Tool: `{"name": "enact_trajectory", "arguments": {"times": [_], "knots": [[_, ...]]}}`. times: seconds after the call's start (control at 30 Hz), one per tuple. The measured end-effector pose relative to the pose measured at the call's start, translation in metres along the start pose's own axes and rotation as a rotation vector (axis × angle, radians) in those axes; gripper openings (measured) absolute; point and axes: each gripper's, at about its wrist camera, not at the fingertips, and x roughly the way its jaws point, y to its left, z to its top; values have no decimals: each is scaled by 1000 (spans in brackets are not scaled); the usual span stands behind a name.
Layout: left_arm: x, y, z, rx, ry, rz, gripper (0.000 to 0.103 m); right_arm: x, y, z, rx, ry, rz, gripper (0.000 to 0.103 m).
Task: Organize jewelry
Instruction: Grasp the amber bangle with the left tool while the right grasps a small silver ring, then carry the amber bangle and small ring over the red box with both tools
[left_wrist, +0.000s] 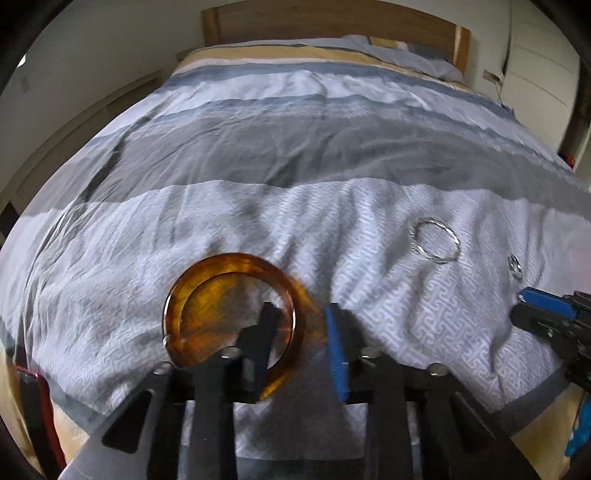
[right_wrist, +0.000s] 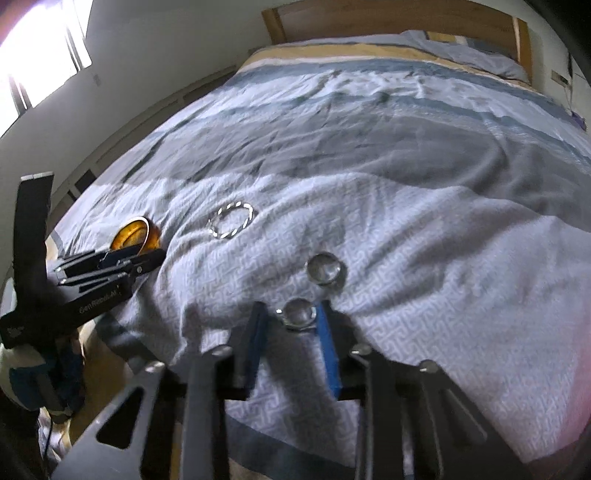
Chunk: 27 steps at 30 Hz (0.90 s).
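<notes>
My left gripper points down at the bed's foot edge, jaws narrowed around the rim of the round amber translucent resin bangle: the left finger sits inside the ring and the blue-padded right finger outside it, but the rim is blurred there and I cannot tell whether the pads actually press on it. The bangle lies on the white-and-grey patterned duvet near the foot edge, left side. My right gripper is further right along the same edge, jaws narrow with the small silver ring between the blue pads; contact looks close but is unclear. A second silver ring lies just beyond it, apart. A thin twisted silver wire bangle lies between the two grippers, further up the bed, untouched.
</notes>
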Motion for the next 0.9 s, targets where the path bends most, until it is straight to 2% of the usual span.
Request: {"name": "enact_trajectory", "arguments": {"times": [0.03, 0.2, 0.43, 0.63, 0.9], "knots": [[-1, -1, 1, 1, 5, -11, 10, 1, -1, 1, 6, 8, 3, 19], [-15, 2, -2, -57, -17, -41, 9, -14, -2, 0, 21, -13, 34, 19], [-59, -12, -13, -96, -48, -109, 9, -67, -6, -13, 41, -68, 38, 19], [-103, -60, -18, -51, -88, -163, 9, -129, -22, -30, 49, -127, -7, 19], [-142, -160, -13, 65, -117, -284, 9, -208, -87, -65, 106, -181, -118, 19]]}}
